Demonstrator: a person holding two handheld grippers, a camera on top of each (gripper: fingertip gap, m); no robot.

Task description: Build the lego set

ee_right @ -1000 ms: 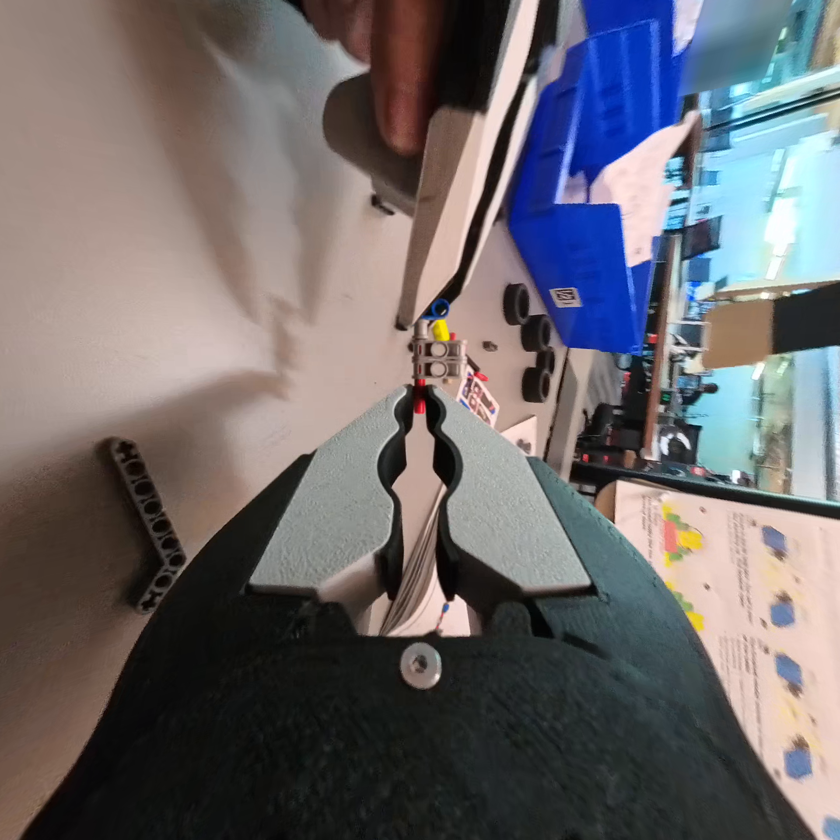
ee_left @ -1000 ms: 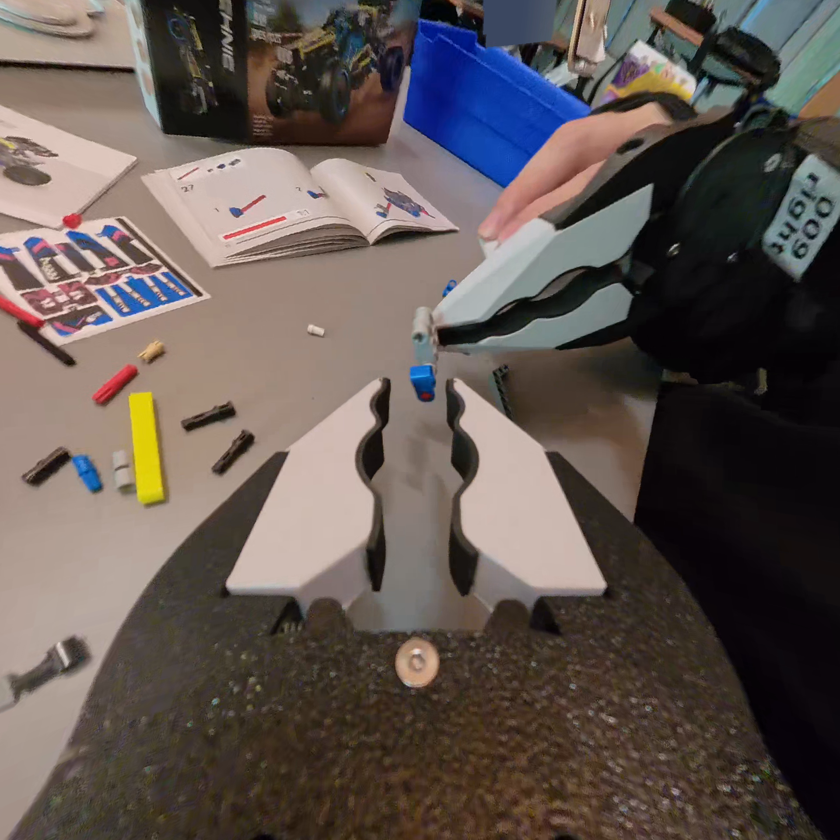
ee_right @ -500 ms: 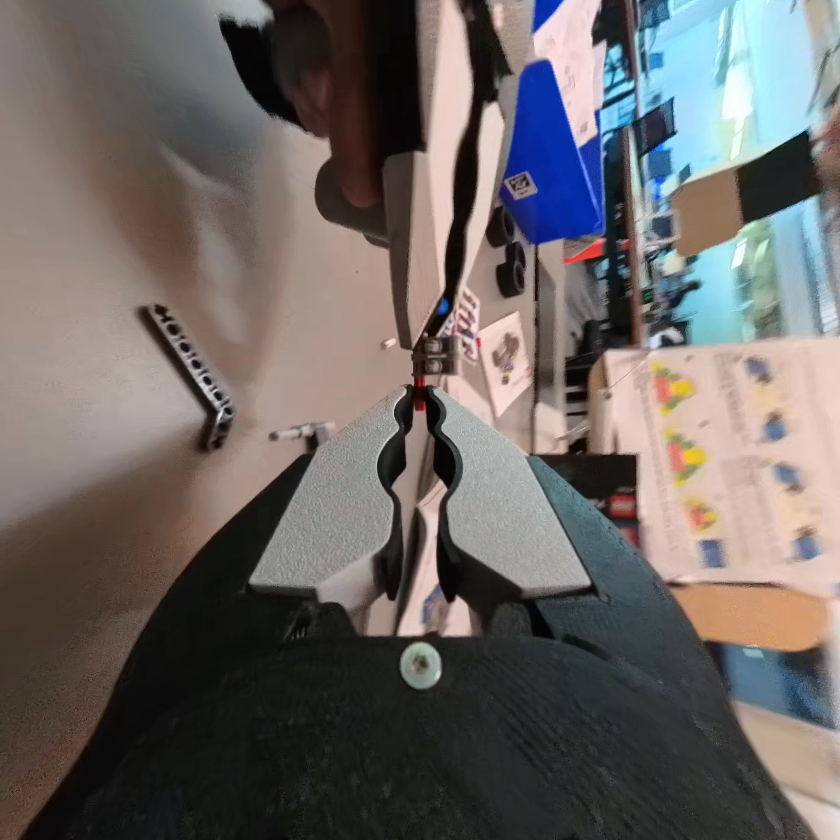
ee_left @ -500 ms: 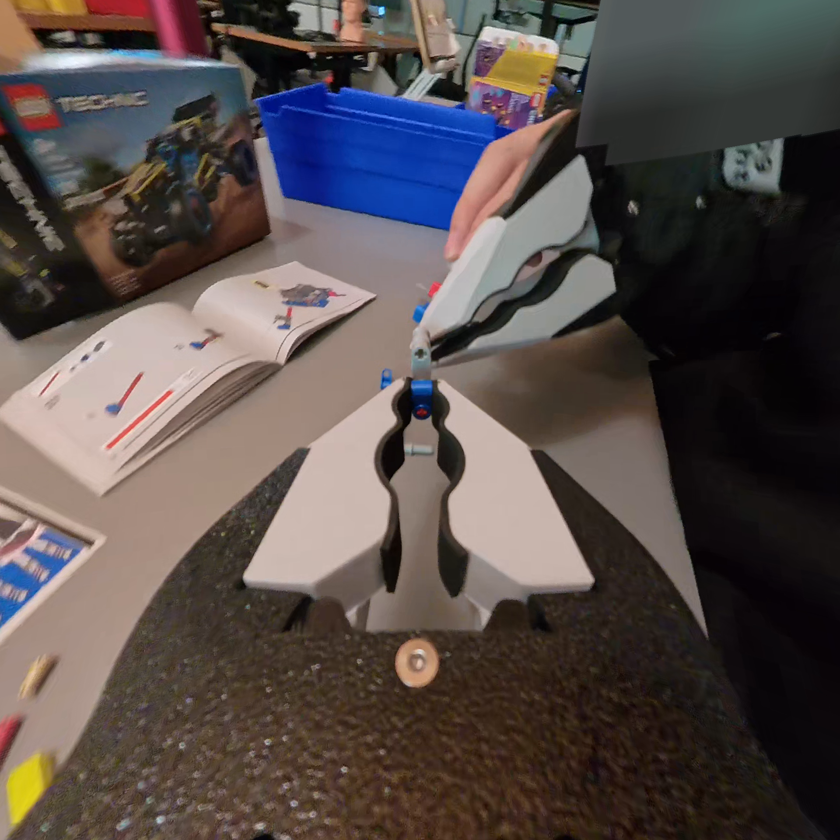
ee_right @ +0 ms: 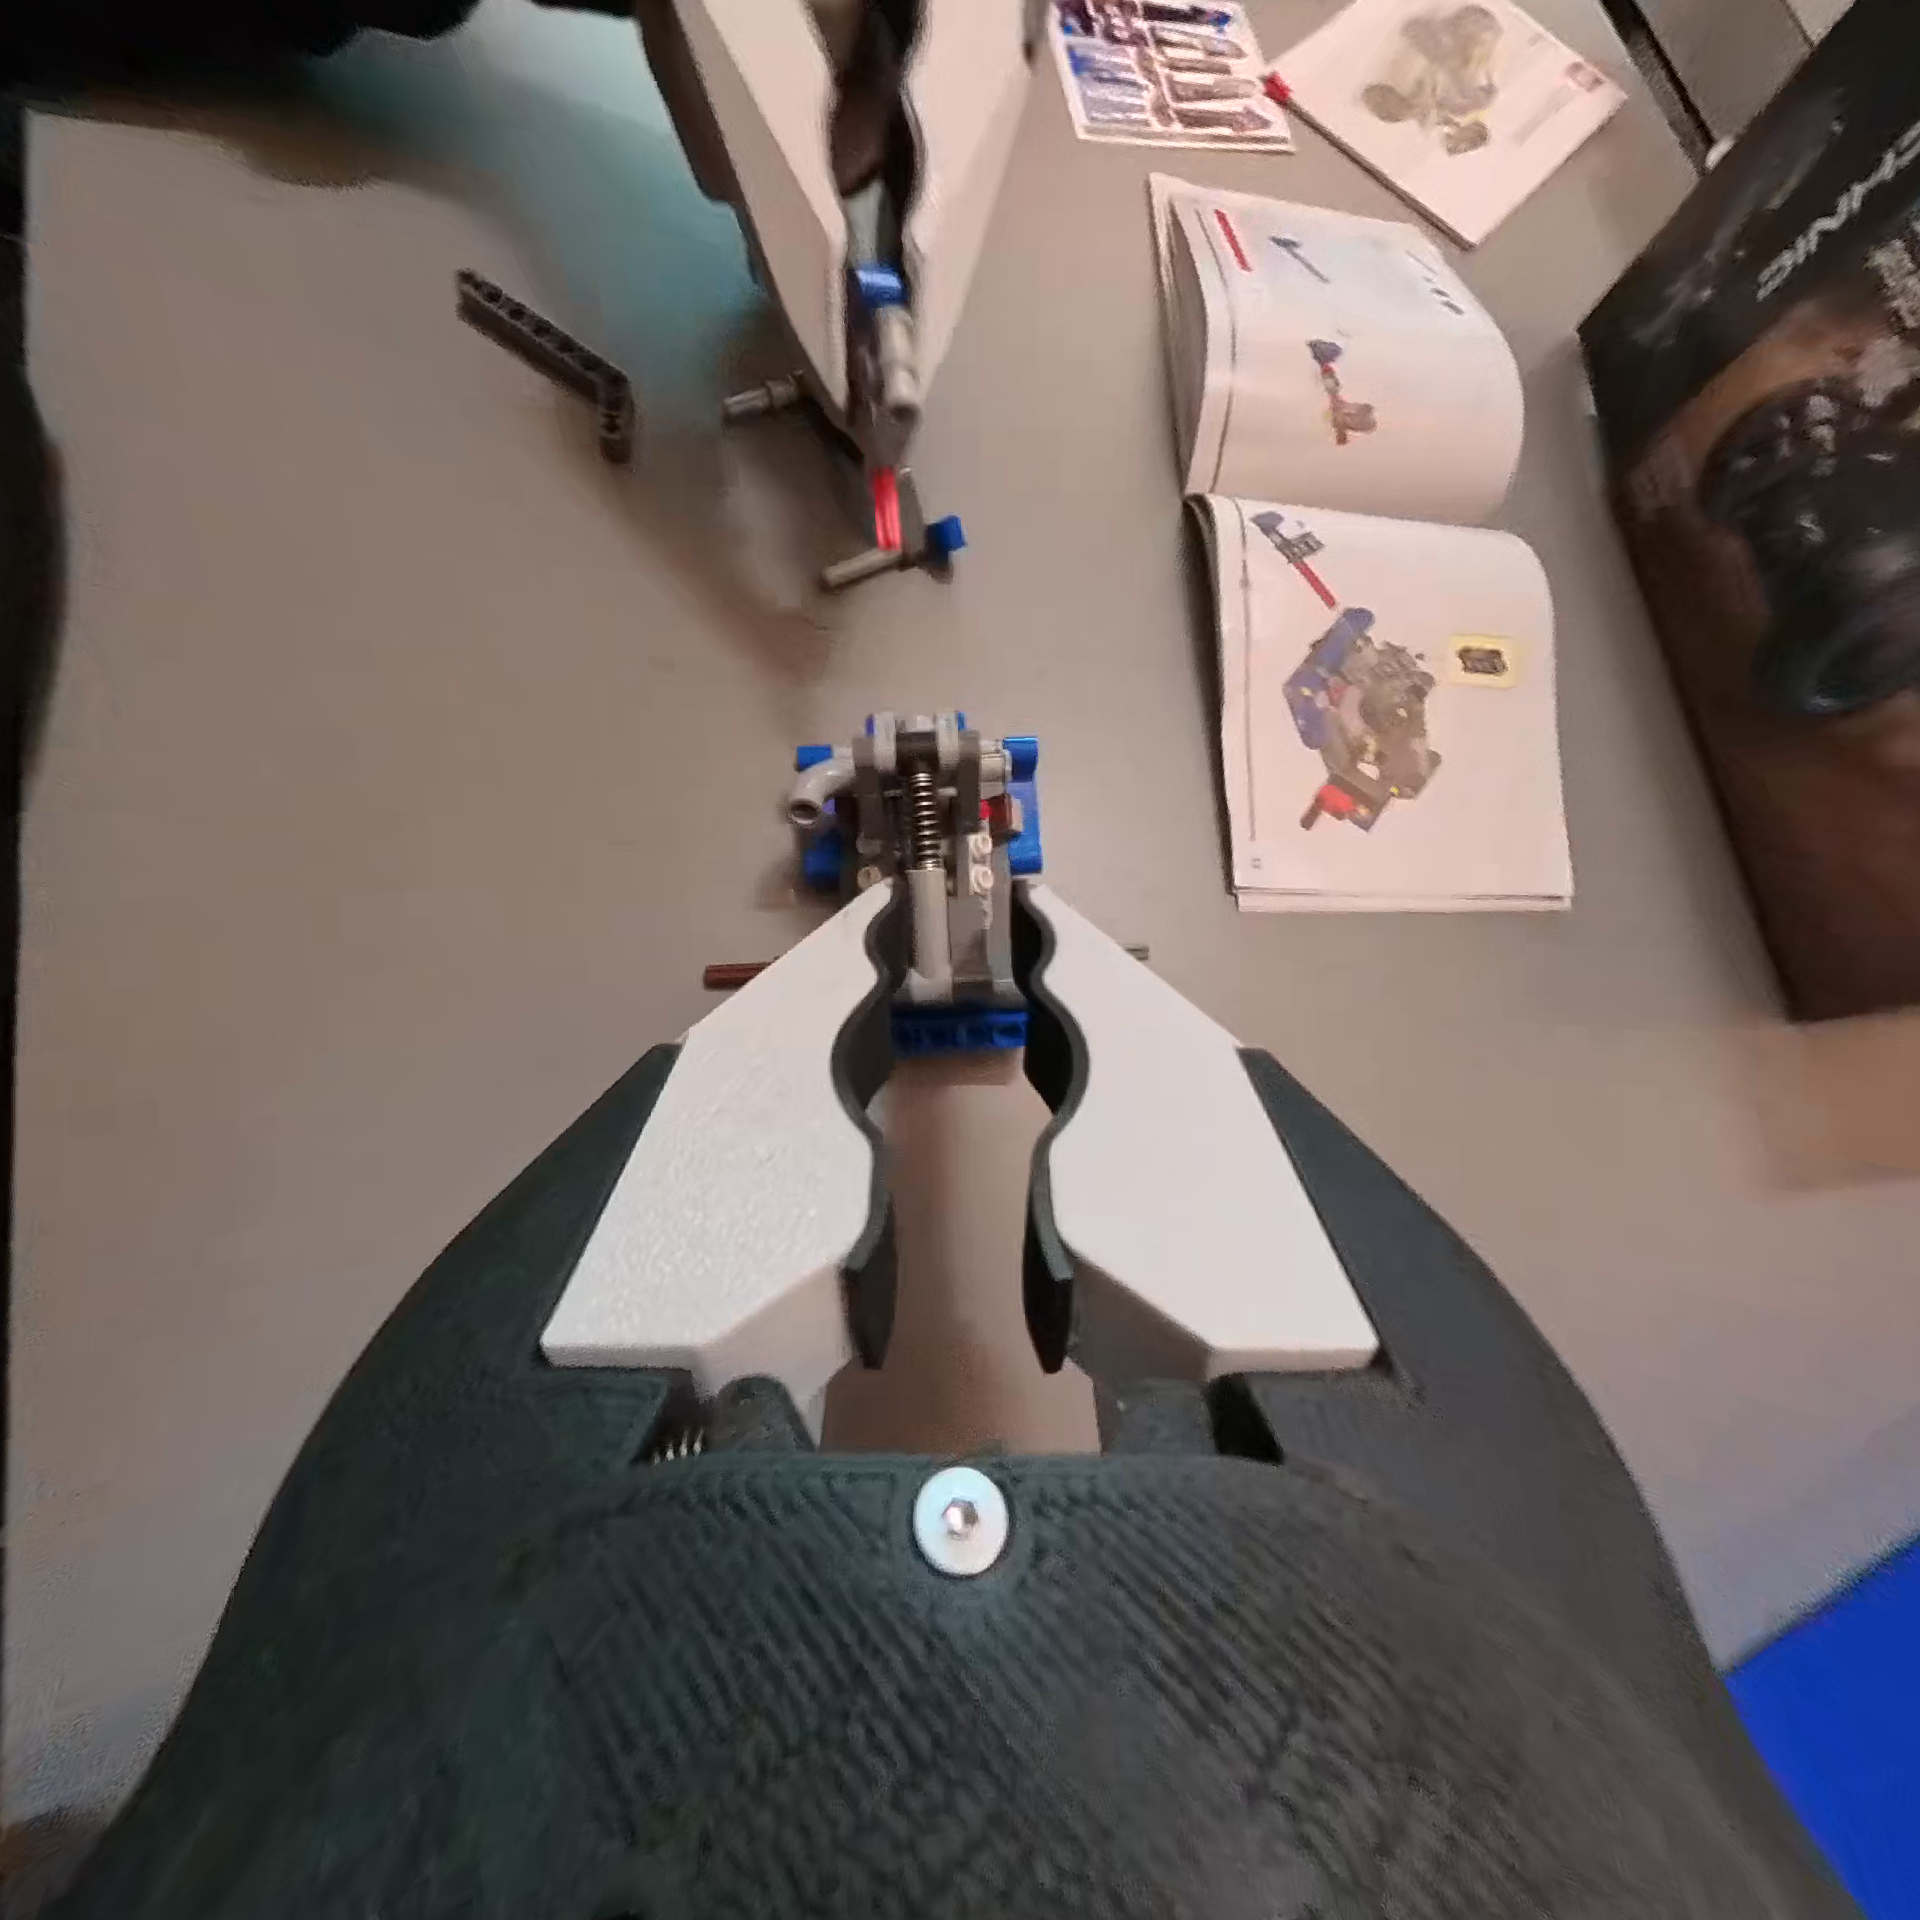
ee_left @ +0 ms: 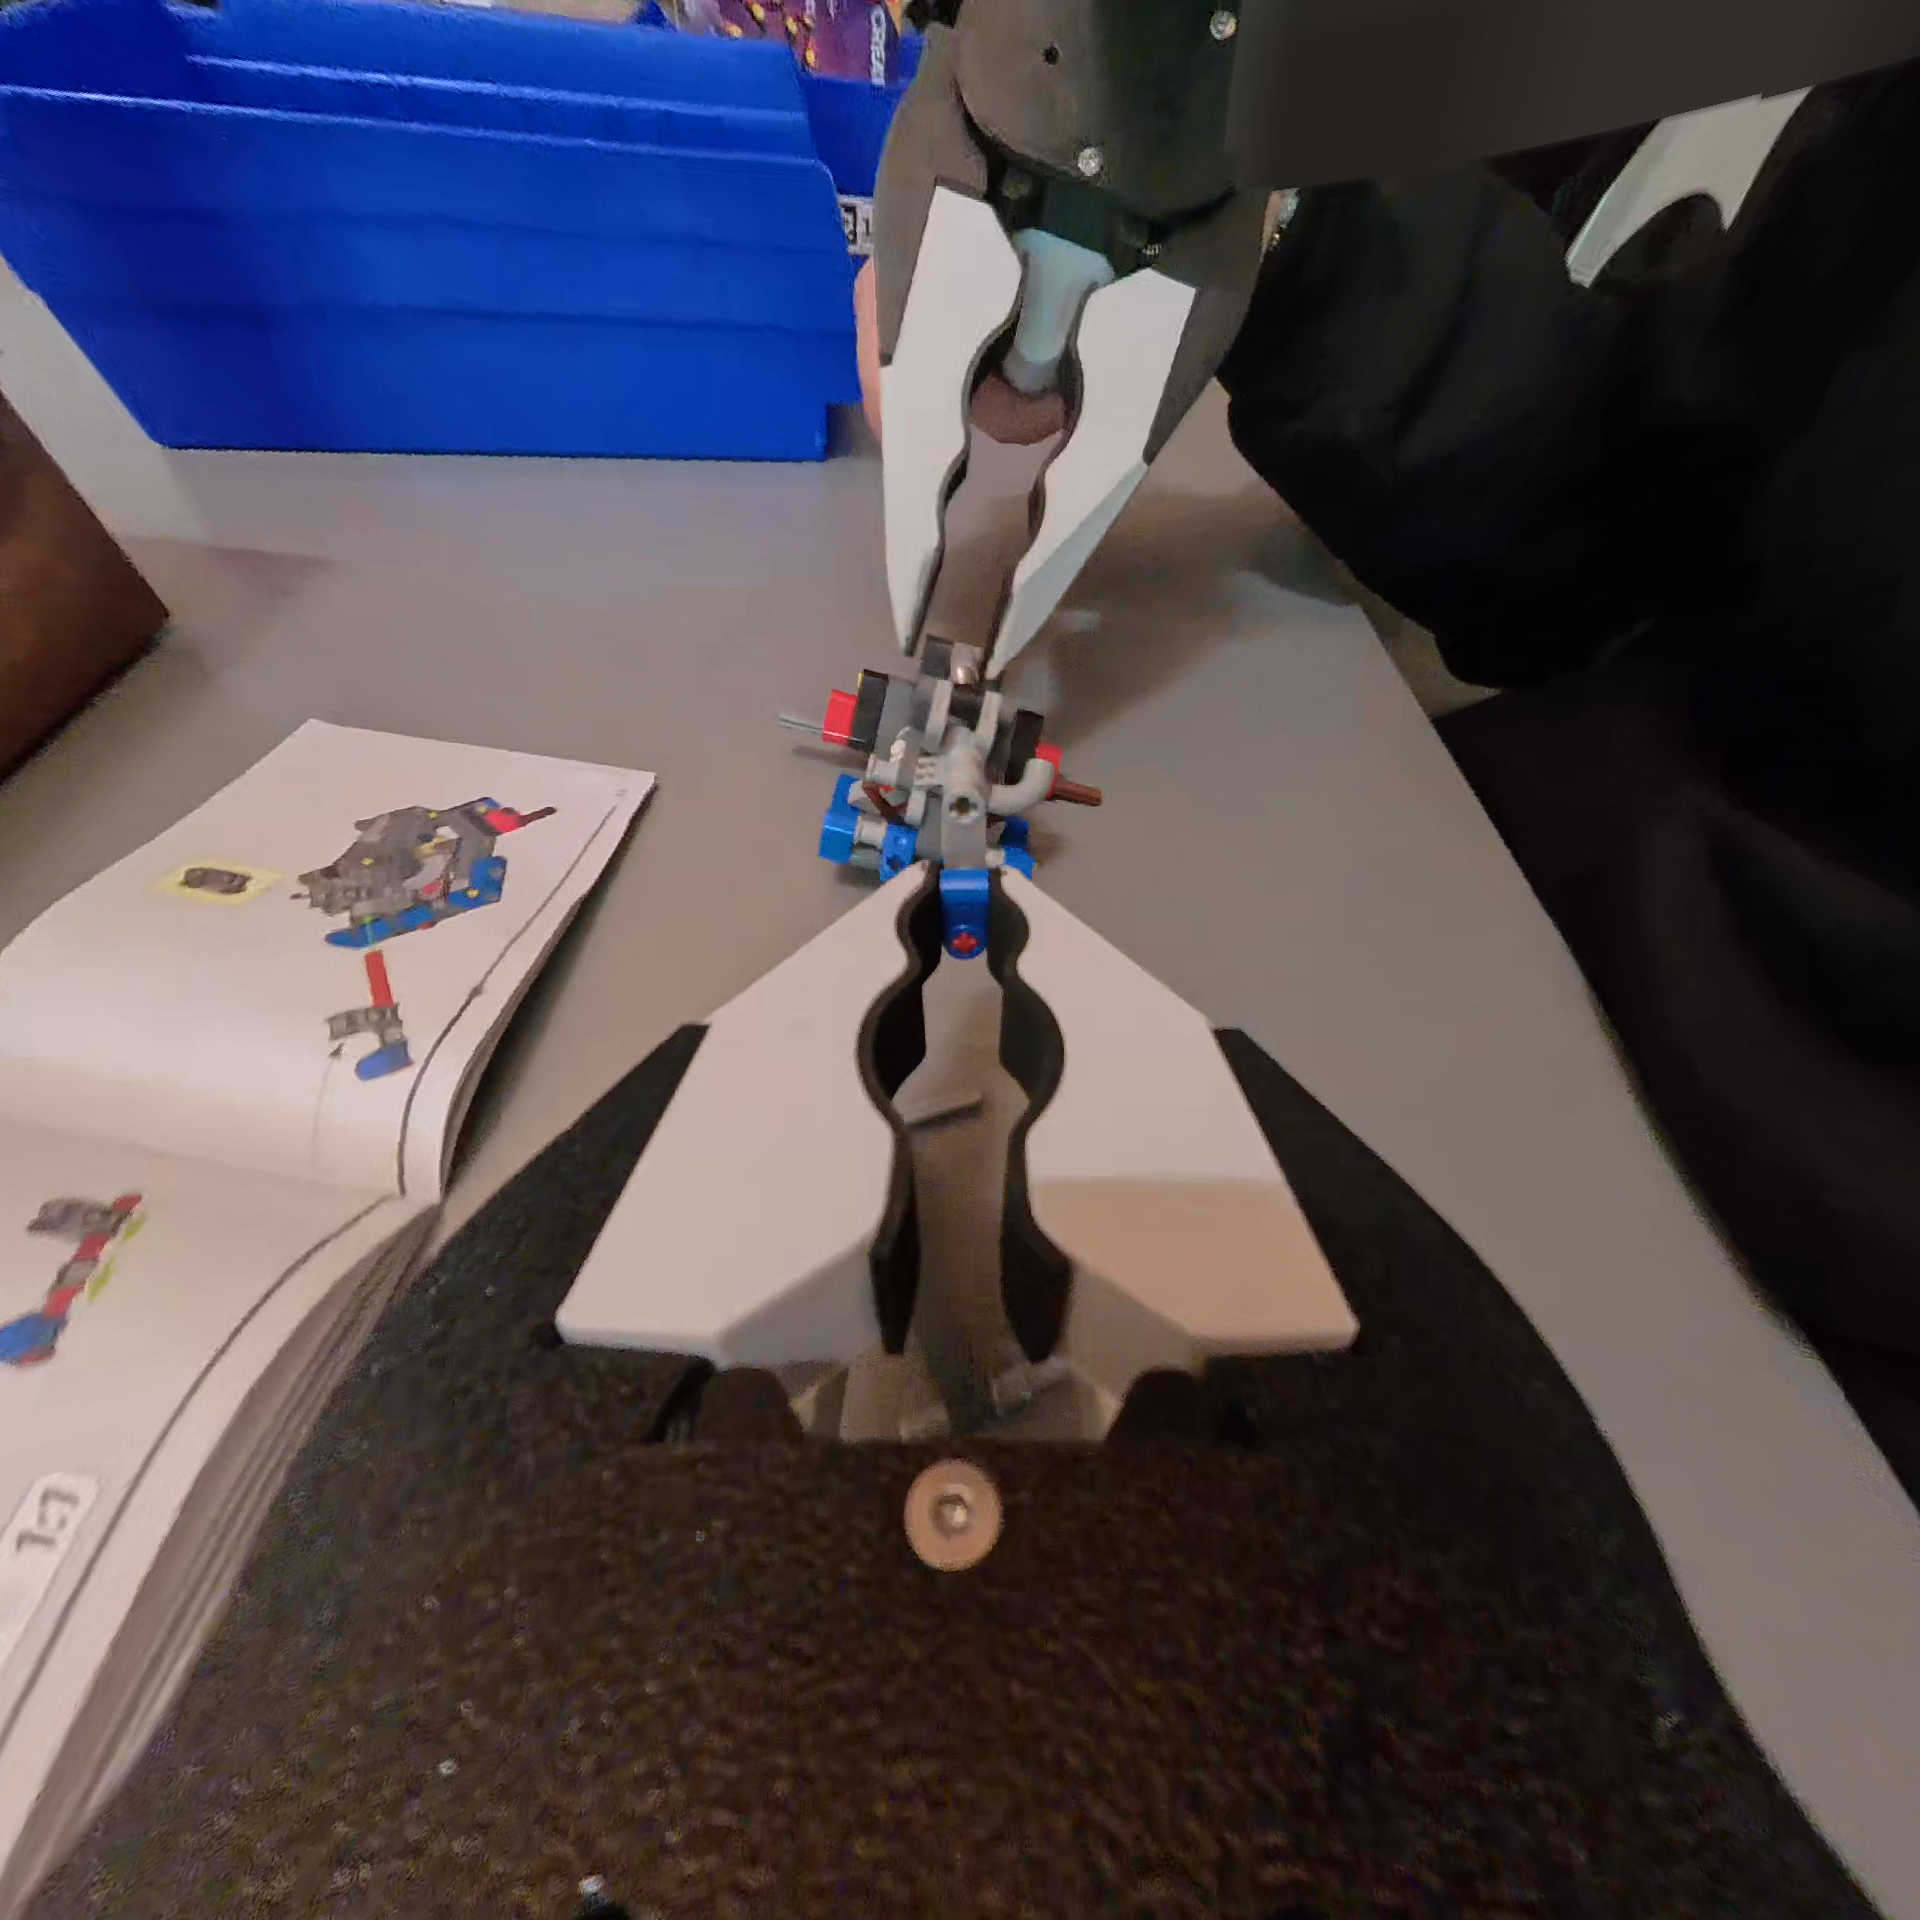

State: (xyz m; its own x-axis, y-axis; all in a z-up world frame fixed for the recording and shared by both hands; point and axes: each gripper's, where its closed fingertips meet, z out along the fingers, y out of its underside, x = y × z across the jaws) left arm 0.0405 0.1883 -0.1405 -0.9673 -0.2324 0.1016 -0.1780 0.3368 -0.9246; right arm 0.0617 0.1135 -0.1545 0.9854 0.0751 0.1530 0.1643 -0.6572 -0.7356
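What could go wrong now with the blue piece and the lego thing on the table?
The left gripper pinches the blue connector only at its fingertips, so it could twist or pop out when pressed. The half-built model stands loose on the table; if the right gripper around it isn't tight, it might slide or tip.

Right tool (ee_right: 951, 914) astride grey-and-blue assembly (ee_right: 920, 805) on grey table (ee_right: 416, 727), beside open booklet (ee_right: 1371, 582).

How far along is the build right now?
Done: a blue-and-grey core with a spring stands on the table. In hand: left gripper pinches a blue-grey-red subassembly; right gripper straddles the core. Left: joining them, plus the loose L-beam and pins.
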